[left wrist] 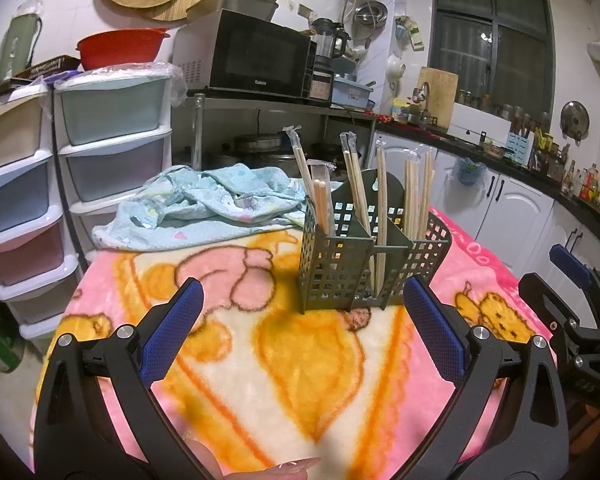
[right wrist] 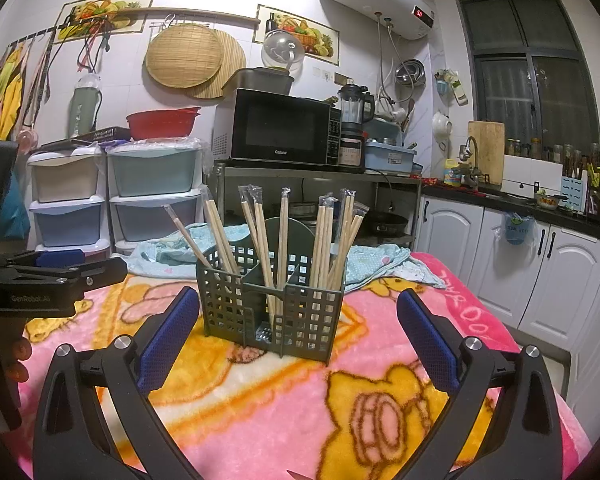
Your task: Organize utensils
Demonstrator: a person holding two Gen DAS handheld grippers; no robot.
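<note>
A dark green slotted utensil holder (left wrist: 340, 264) (right wrist: 272, 308) stands on the pink cartoon blanket. Several pairs of wrapped wooden chopsticks (left wrist: 380, 196) (right wrist: 328, 240) stand upright in its compartments. My left gripper (left wrist: 302, 300) is open and empty, just in front of the holder. My right gripper (right wrist: 298, 308) is open and empty, its fingers spread to either side of the holder's near face. The right gripper also shows at the right edge of the left wrist view (left wrist: 580, 292). The left gripper shows at the left edge of the right wrist view (right wrist: 56, 272).
A crumpled light blue cloth (left wrist: 204, 204) (right wrist: 380, 264) lies behind the holder. Plastic drawer towers (left wrist: 112, 136) (right wrist: 152, 196) stand at the left. A metal rack with a microwave (right wrist: 276, 128) is behind the table. White cabinets (right wrist: 500, 264) line the right.
</note>
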